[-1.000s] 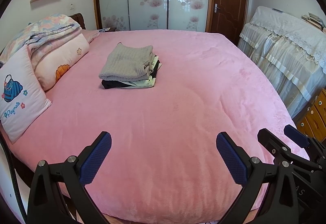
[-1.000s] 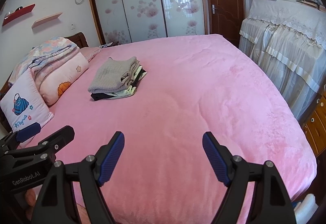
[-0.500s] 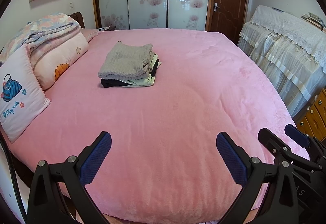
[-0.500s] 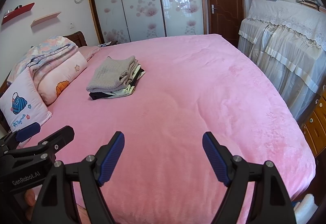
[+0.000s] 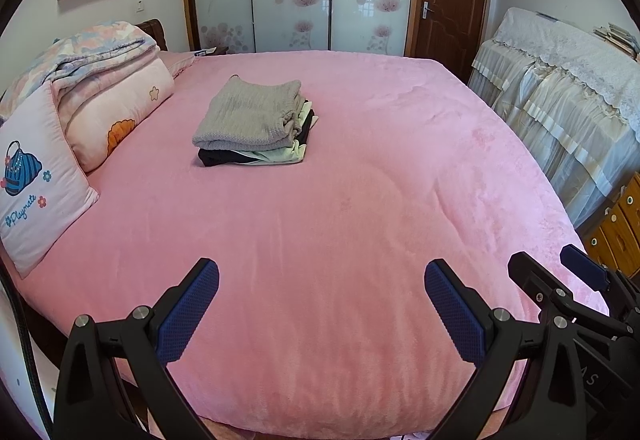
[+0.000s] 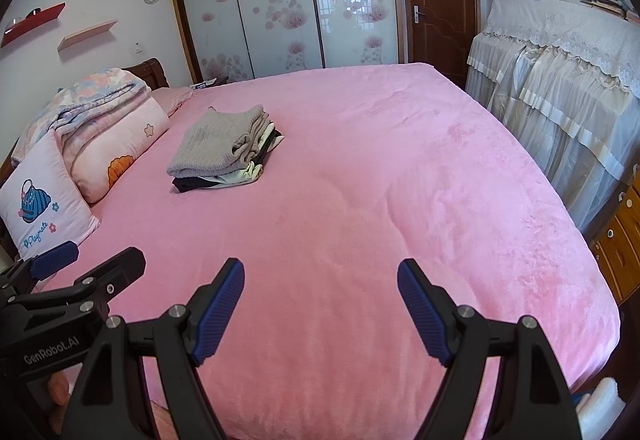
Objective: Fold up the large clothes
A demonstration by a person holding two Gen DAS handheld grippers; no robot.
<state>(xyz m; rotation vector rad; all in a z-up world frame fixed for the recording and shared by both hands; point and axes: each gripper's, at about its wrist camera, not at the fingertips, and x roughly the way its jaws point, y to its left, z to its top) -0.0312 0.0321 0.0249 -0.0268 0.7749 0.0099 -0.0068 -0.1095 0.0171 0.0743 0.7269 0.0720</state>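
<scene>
Left tongs (image 5: 322,306) spread wide, pinching nothing; right tongs (image 6: 321,306) likewise spread and empty. Both hover side by side over the near edge of the pink plush-covered bed (image 5: 360,220).

Stack of folded clothes, grey knit sweater on top (image 5: 250,116), lies well apart from both tongs, toward the white cartoon-print pillows (image 5: 36,180). At least 3 layers show: grey knit, dark fabric, pale green fabric.

No unfolded garment in view.

Judgement: knit is soft, limp, light, non-fragile; blue pads should hold it. Take hold at 2 corners or the shoulder seams, pinching all layers.
</scene>
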